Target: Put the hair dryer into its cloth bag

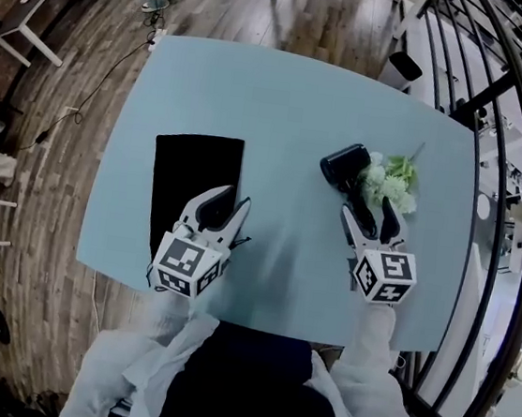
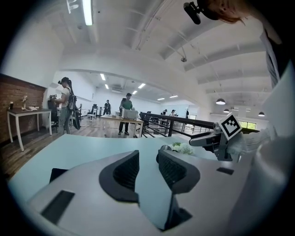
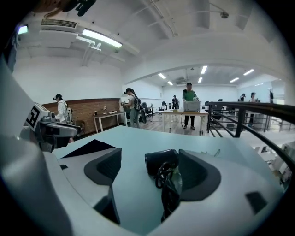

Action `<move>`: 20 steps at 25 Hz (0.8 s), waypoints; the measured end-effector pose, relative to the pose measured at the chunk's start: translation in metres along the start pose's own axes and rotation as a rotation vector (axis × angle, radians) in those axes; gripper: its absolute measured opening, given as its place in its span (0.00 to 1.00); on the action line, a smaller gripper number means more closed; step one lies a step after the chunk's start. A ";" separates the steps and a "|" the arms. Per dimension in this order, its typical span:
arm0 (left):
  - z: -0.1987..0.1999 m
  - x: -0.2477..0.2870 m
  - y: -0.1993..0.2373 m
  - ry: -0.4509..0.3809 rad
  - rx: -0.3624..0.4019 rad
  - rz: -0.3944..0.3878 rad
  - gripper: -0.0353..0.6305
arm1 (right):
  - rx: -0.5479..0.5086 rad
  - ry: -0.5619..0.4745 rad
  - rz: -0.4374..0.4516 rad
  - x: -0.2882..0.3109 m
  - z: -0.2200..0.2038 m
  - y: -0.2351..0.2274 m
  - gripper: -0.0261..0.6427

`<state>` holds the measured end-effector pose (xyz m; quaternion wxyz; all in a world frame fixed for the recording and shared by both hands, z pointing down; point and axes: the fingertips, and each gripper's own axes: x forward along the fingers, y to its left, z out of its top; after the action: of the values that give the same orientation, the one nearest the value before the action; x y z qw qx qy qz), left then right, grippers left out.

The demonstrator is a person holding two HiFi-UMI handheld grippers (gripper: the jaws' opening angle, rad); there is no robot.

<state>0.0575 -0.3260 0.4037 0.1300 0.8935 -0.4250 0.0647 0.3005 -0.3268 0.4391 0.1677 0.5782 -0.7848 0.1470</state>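
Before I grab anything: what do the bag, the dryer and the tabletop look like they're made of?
The bag looks like black cloth: matte, lying flat, no shine. The dryer is probably hard black plastic: smooth barrel, faint sheen. The tabletop is pale blue and smooth; laminate or paint, I can't tell which.

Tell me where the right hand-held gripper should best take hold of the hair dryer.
Probably the handle of the hair dryer: it is slimmer than the barrel and points toward the open right hand-held gripper. Come from the near side, left of the flowers.
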 end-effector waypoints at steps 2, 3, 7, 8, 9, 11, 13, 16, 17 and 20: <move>-0.003 0.010 0.002 0.007 0.001 0.001 0.26 | -0.003 0.045 0.035 0.016 -0.011 -0.004 0.63; -0.004 0.015 0.004 0.011 -0.002 0.002 0.26 | -0.008 0.069 0.051 0.023 -0.016 -0.006 0.63; -0.014 0.030 0.008 0.035 -0.011 0.014 0.26 | -0.041 0.151 0.071 0.046 -0.040 -0.015 0.63; -0.016 0.032 0.009 0.043 -0.005 0.018 0.26 | -0.044 0.170 0.075 0.050 -0.046 -0.017 0.63; -0.019 0.034 0.009 0.050 0.003 0.022 0.26 | -0.045 0.188 0.080 0.054 -0.052 -0.019 0.63; -0.023 0.036 0.011 0.065 0.011 0.029 0.26 | -0.046 0.226 0.089 0.062 -0.063 -0.024 0.63; -0.026 0.040 0.014 0.076 0.004 0.039 0.26 | -0.049 0.263 0.085 0.071 -0.074 -0.031 0.63; -0.031 0.045 0.018 0.083 -0.007 0.056 0.26 | -0.069 0.313 0.057 0.081 -0.086 -0.043 0.60; -0.033 0.046 0.020 0.086 -0.009 0.061 0.26 | -0.081 0.332 0.050 0.085 -0.090 -0.045 0.60; -0.039 0.048 0.025 0.095 -0.014 0.072 0.26 | -0.161 0.414 0.031 0.095 -0.103 -0.046 0.60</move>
<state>0.0678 -0.3655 0.4567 0.1537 0.8725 -0.4508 0.1088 0.3282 -0.3782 0.5753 0.3689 0.5084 -0.7515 0.2020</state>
